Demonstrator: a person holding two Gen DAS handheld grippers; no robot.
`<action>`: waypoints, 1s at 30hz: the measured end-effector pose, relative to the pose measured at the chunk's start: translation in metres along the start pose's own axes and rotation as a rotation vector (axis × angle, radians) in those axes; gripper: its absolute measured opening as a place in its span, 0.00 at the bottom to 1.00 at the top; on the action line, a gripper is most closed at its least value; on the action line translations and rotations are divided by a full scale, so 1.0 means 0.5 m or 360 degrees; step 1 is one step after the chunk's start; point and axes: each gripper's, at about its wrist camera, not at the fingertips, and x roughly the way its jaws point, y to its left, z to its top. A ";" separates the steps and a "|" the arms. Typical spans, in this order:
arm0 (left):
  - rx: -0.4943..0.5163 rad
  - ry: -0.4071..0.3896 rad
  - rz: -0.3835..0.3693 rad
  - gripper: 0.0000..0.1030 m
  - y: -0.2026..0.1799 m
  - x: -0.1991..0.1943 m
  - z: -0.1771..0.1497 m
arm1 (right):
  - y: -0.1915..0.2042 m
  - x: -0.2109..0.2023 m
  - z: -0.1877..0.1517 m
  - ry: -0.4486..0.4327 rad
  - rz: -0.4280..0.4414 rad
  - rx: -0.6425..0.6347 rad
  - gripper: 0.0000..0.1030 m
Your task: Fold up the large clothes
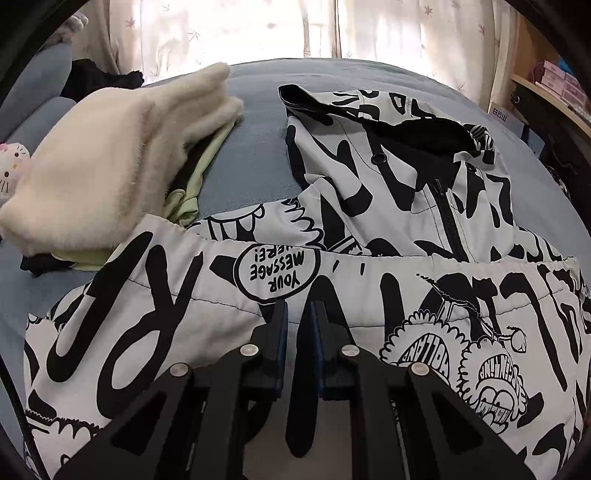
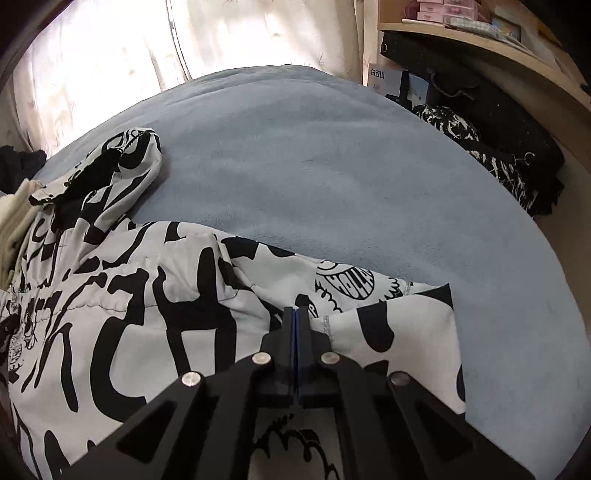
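Observation:
A white hooded jacket with black cartoon print (image 1: pixel 388 206) lies on a blue bedspread (image 1: pixel 255 147), hood and zip toward the window, its lower part folded up over the body. My left gripper (image 1: pixel 298 308) hovers over the folded part with its jaws a small gap apart, nothing between them. In the right wrist view the same jacket (image 2: pixel 122 295) fills the lower left. My right gripper (image 2: pixel 295 314) is shut, fingers pressed together, over the jacket's right part near its sleeve; whether it pinches fabric is not visible.
A stack of folded clothes, cream fleece on top (image 1: pixel 110 158), lies left of the jacket. A Hello Kitty plush (image 1: pixel 13 166) sits at the far left. Dark clothes (image 2: pixel 491 155) and a shelf with boxes (image 2: pixel 461 18) lie right of the bed. Curtains (image 1: pixel 295 26) hang behind.

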 end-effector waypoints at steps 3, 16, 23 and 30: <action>0.0017 0.0027 0.0015 0.10 -0.001 -0.006 0.005 | 0.003 -0.004 0.004 0.0028 0.0000 0.0008 0.01; 0.0039 0.0090 0.0015 0.47 0.056 -0.182 -0.006 | 0.021 -0.131 -0.020 0.0147 0.0261 0.0066 0.03; 0.0096 0.0025 -0.0001 0.53 0.070 -0.313 -0.041 | 0.068 -0.203 -0.061 0.0220 0.0318 -0.0026 0.04; 0.0144 -0.0004 -0.0015 0.54 0.078 -0.407 -0.067 | 0.122 -0.278 -0.100 0.0232 0.0365 -0.0125 0.04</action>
